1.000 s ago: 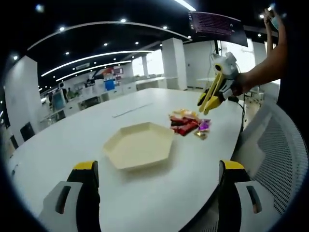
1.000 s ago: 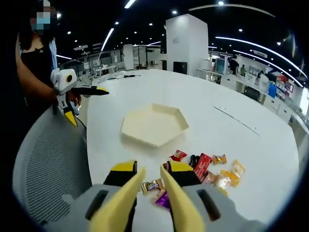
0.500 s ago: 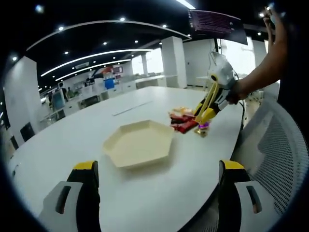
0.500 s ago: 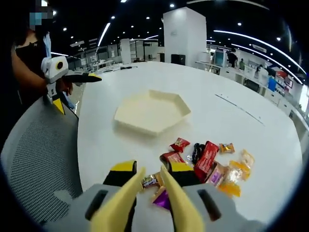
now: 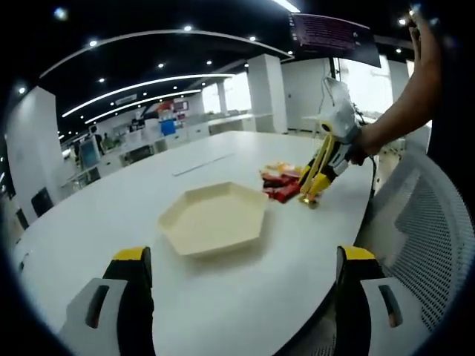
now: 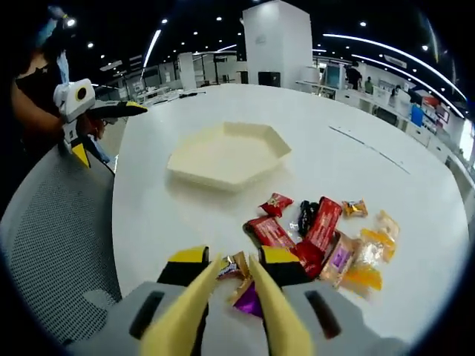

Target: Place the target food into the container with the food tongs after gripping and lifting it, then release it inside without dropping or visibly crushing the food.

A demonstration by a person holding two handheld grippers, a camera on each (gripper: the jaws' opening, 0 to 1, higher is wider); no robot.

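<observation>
**Tongs down over the near sweets, tray off at eleven**

In the left gripper view I had my left gripper low at six o'clock, jaws wide and holding nothing, hovering above the table. The tray lay dead ahead at twelve, bare as far as I could see. Further right, at about one o'clock, sat the sweets, and the tongs in my right gripper came down on the near edge of that heap from the right, tips at the table.

In the right gripper view the left gripper hung at ten o'clock off the table's edge, well apart from everything. The tray lay at eleven to twelve, beyond the heap. The tongs rose from six, blades narrow but not closed, tips just over a brown-wrapped sweet with a purple one beneath and between them. I couldn't tell whether the blades touched either wrapper. The rest of the sweets spread away toward three.

My judgement: the right hand was the nearer one, and the target lay straight ahead of the tips. Its long axis ran roughly across the blades, so a gentle squeeze should take it. The carry would then go up and forward toward eleven.
</observation>
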